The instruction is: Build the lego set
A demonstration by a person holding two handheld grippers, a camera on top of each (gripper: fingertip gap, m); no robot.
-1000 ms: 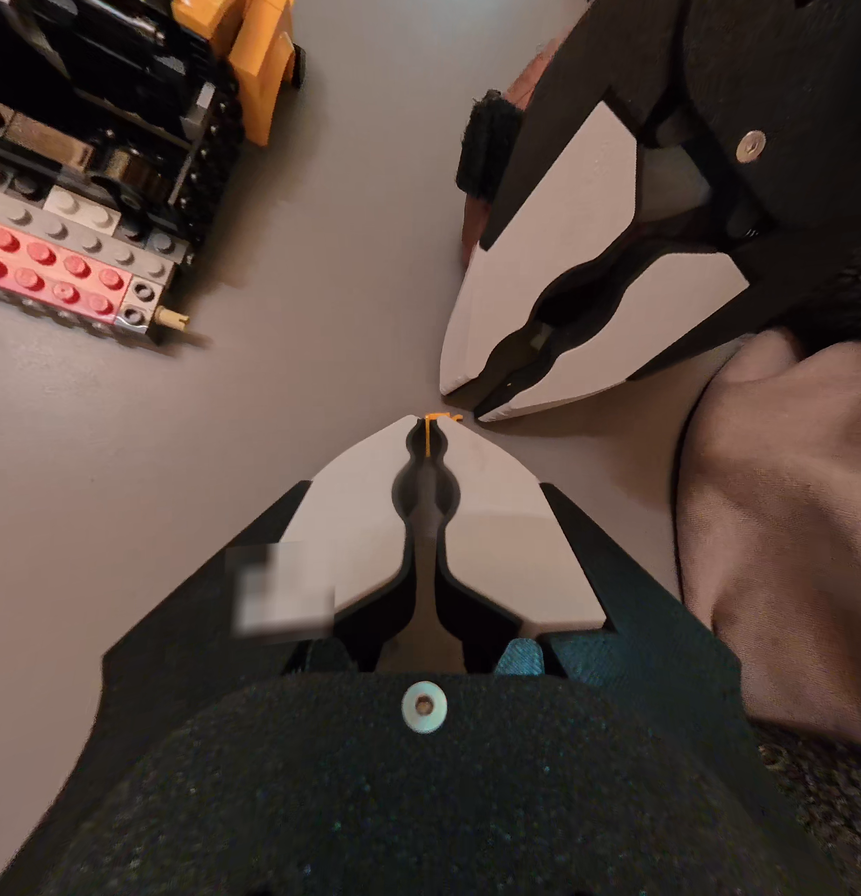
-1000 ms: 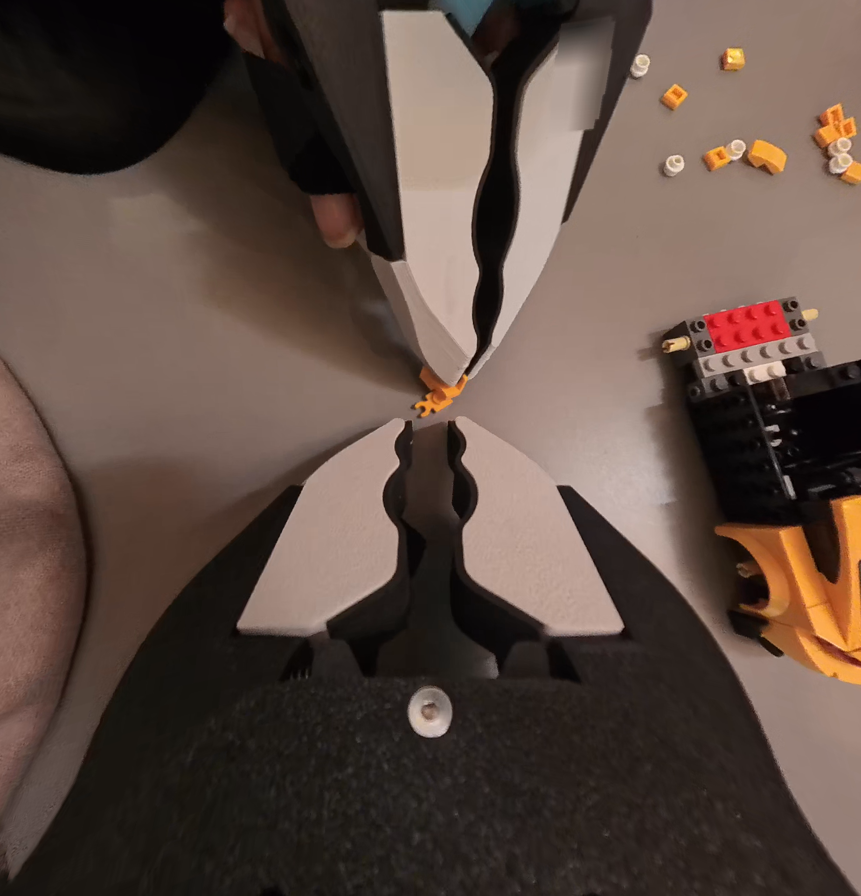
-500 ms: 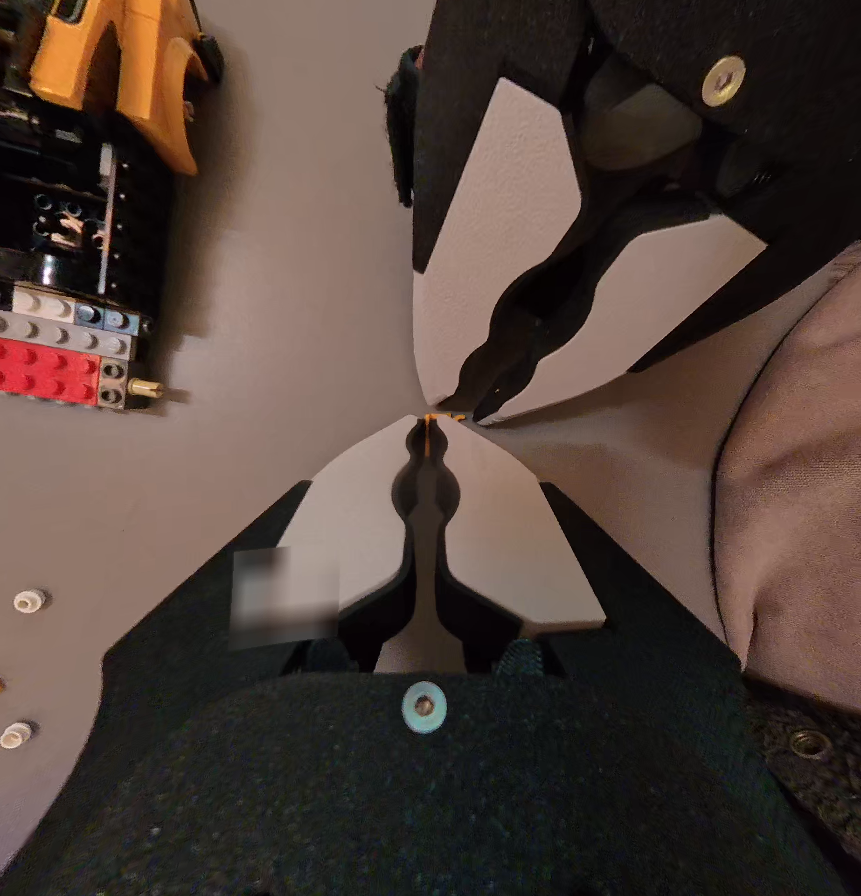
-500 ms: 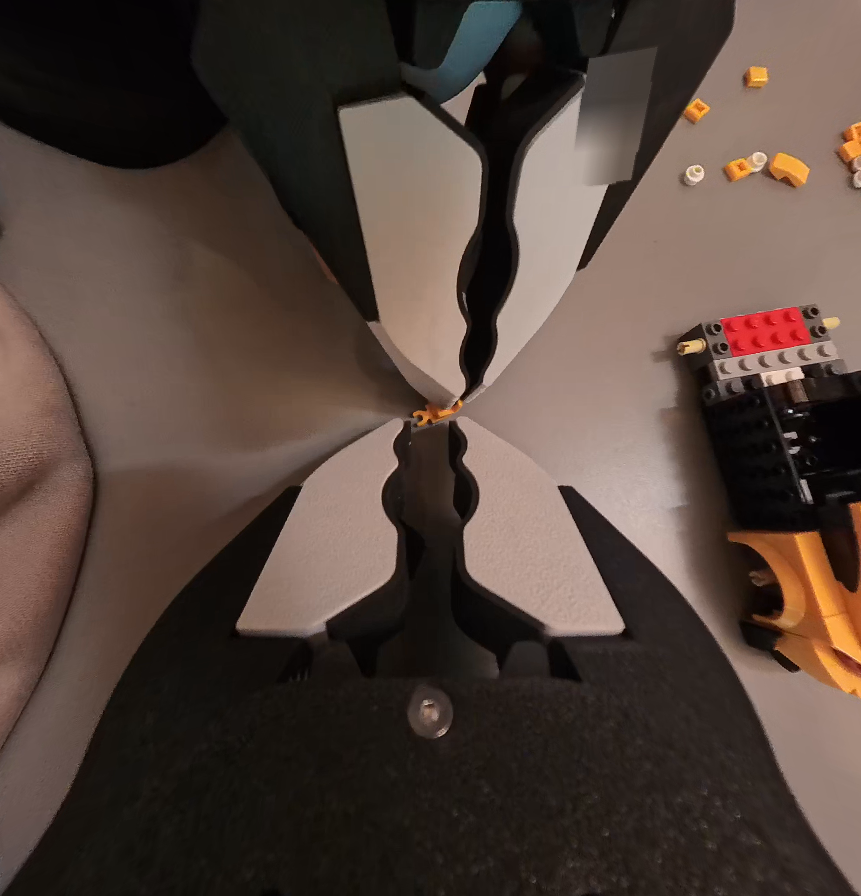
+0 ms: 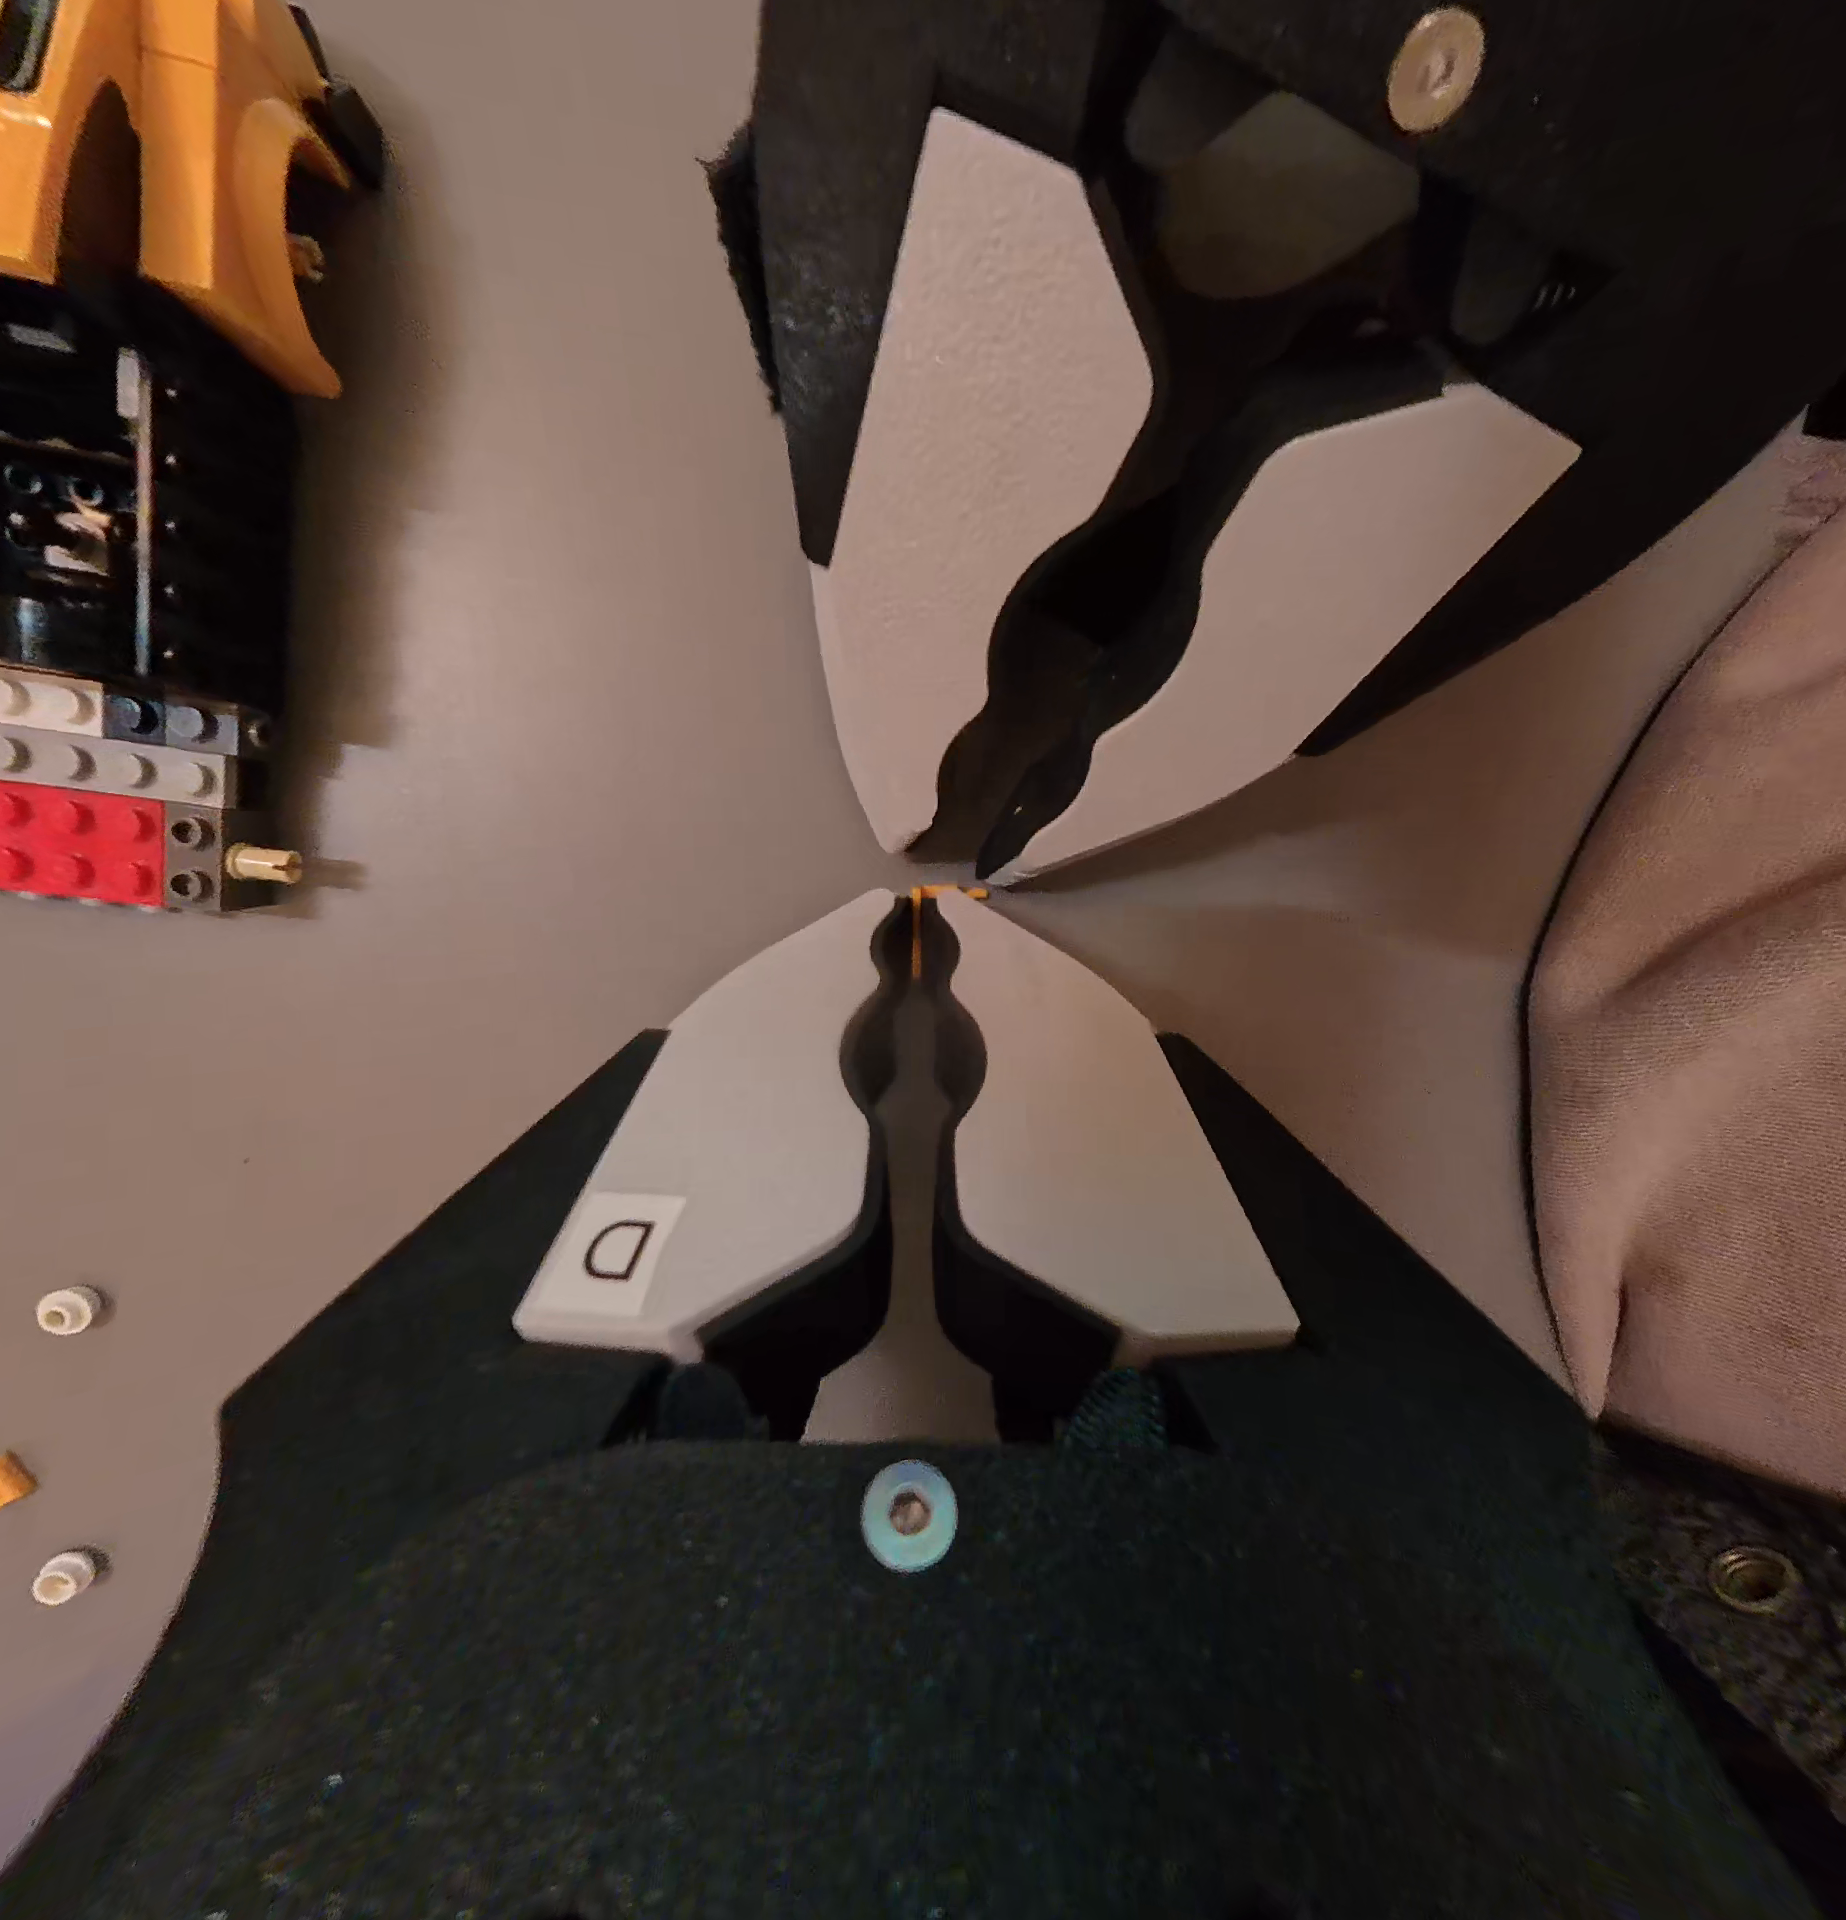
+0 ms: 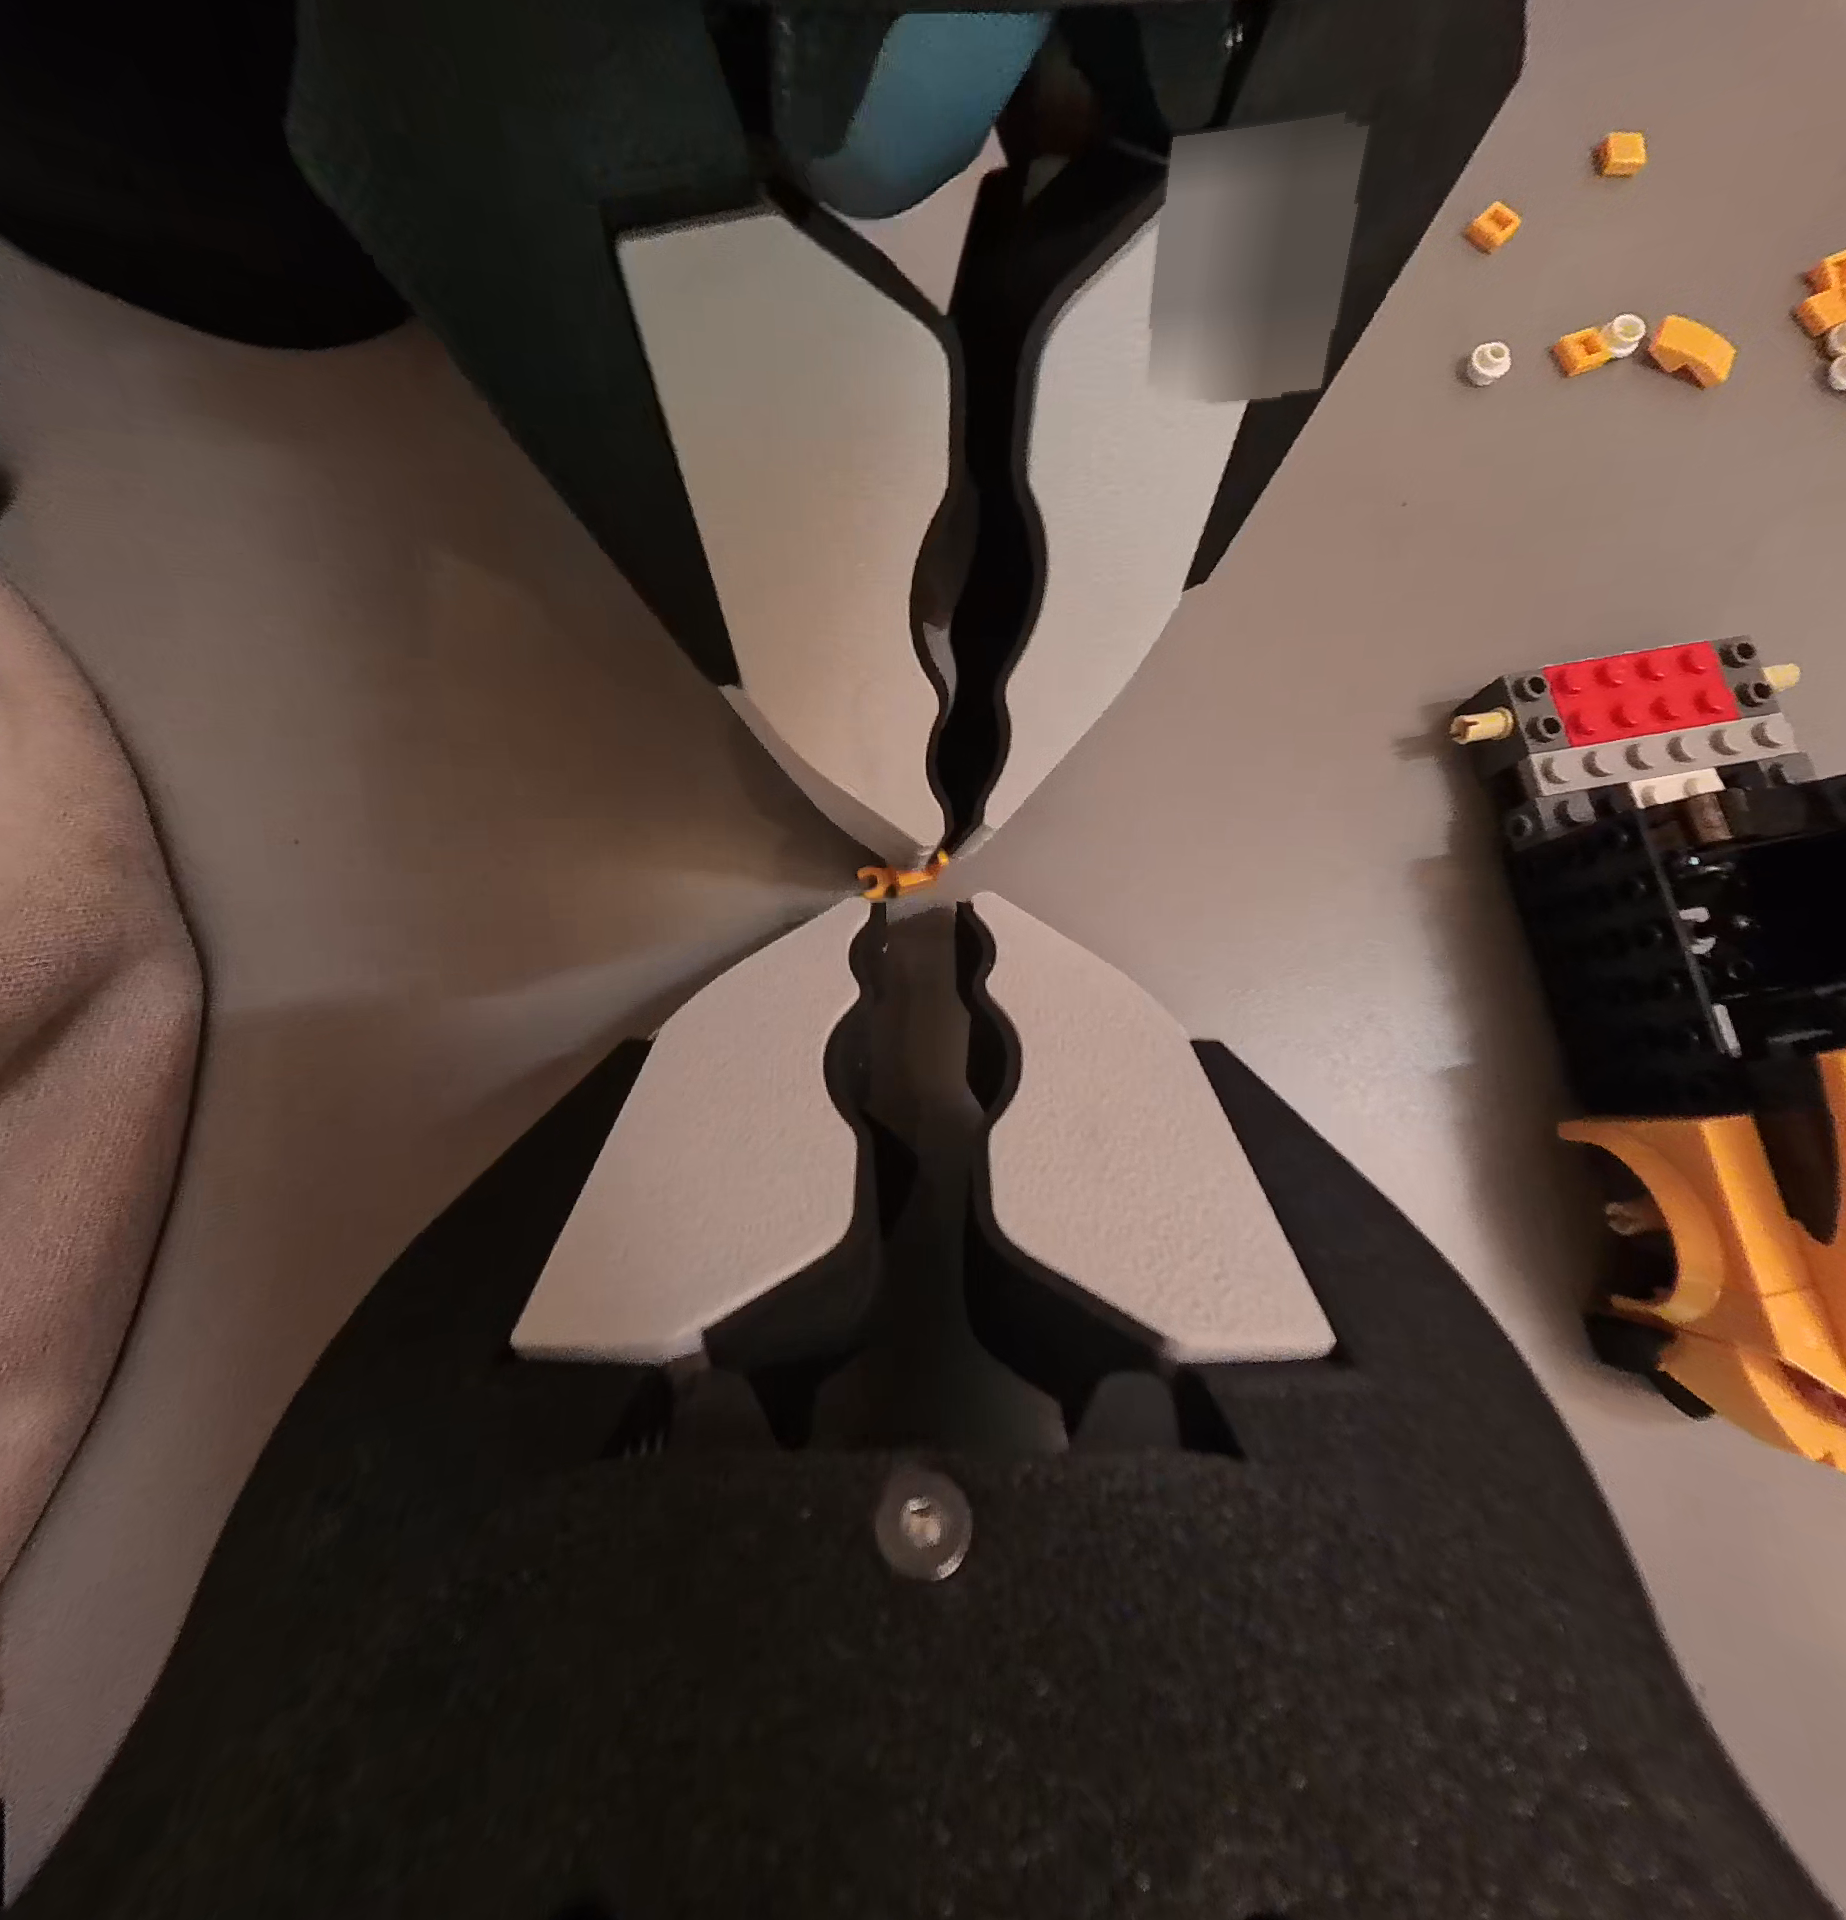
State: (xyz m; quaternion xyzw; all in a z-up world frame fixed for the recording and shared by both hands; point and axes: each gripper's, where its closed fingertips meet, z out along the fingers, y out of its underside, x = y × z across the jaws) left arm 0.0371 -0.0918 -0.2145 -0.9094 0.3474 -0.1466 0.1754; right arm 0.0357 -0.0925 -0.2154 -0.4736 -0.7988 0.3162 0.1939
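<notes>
My left gripper (image 5: pixel 917 900) is shut on a tiny orange clip piece (image 5: pixel 945 891), held at its very tip above the grey table. In the right wrist view the piece (image 6: pixel 903 881) sticks out sideways from the left gripper's tips (image 6: pixel 945 854). My right gripper (image 6: pixel 914 914) is open by a narrow gap and meets the left one tip to tip, with the piece just beyond its fingertips. It enters the left wrist view from the top right (image 5: pixel 960 847). The partly built black, orange and red lego car (image 6: pixel 1677 935) lies on the table, apart from both grippers.
The car also shows at the left edge of the left wrist view (image 5: pixel 88 520). Several loose orange and white small pieces (image 6: pixel 1677 343) lie beyond the car, a few also at the lower left (image 5: pixel 67 1309). A person's beige sleeve (image 5: pixel 1729 1039) lies close beside the grippers. My left and right fingertips are right by each other.
The two grippers have closed in tip to tip, and the orange piece now sits right at my right gripper's fingertips. The left gripper has turned; the car has swung in its view.
</notes>
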